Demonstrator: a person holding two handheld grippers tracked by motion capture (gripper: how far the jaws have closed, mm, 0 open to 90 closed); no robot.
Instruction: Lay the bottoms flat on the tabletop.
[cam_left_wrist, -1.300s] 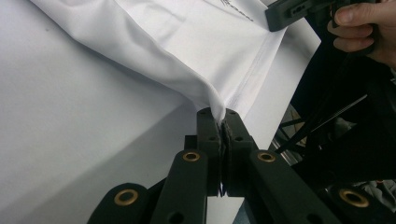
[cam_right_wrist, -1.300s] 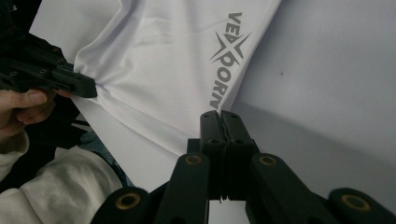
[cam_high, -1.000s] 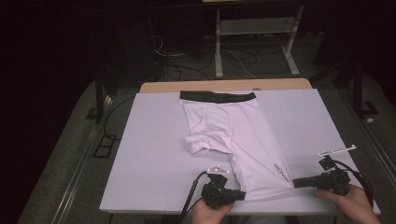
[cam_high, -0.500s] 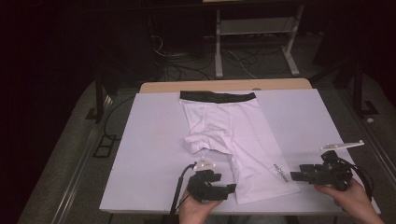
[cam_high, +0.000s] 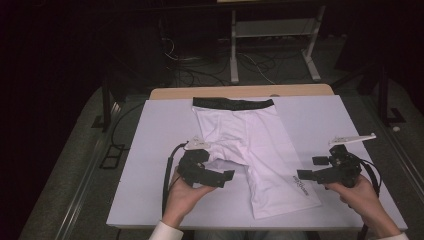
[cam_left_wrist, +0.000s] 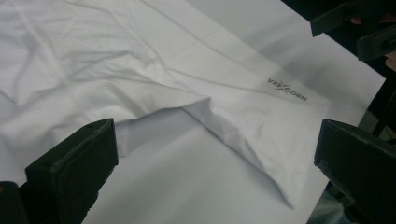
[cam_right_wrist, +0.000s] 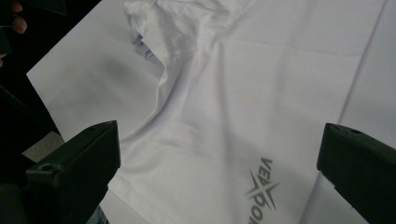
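Observation:
White shorts (cam_high: 252, 145) with a black waistband (cam_high: 233, 104) lie flat on the white board (cam_high: 160, 130), waistband at the far side. One leg is bunched up near the crotch (cam_high: 212, 152). The other leg stretches toward the near right and carries a grey logo (cam_high: 300, 184) (cam_left_wrist: 287, 89) (cam_right_wrist: 261, 191). My left gripper (cam_high: 220, 171) is open beside the bunched leg, its jaws wide apart over the fabric's edge (cam_left_wrist: 215, 140). At the logo leg's right side my right gripper (cam_high: 311, 168) is open too, with nothing between its jaws (cam_right_wrist: 219, 140).
The board covers a wooden table (cam_high: 240, 92). Beyond the table stand a white metal rack (cam_high: 272, 30) and loose cables on a dark floor (cam_high: 195, 65). Bare board lies left and right of the shorts.
Both grippers have moved away from the near edge, the left one up and leftward to the bunched leg. The logo leg now lies spread out between them.

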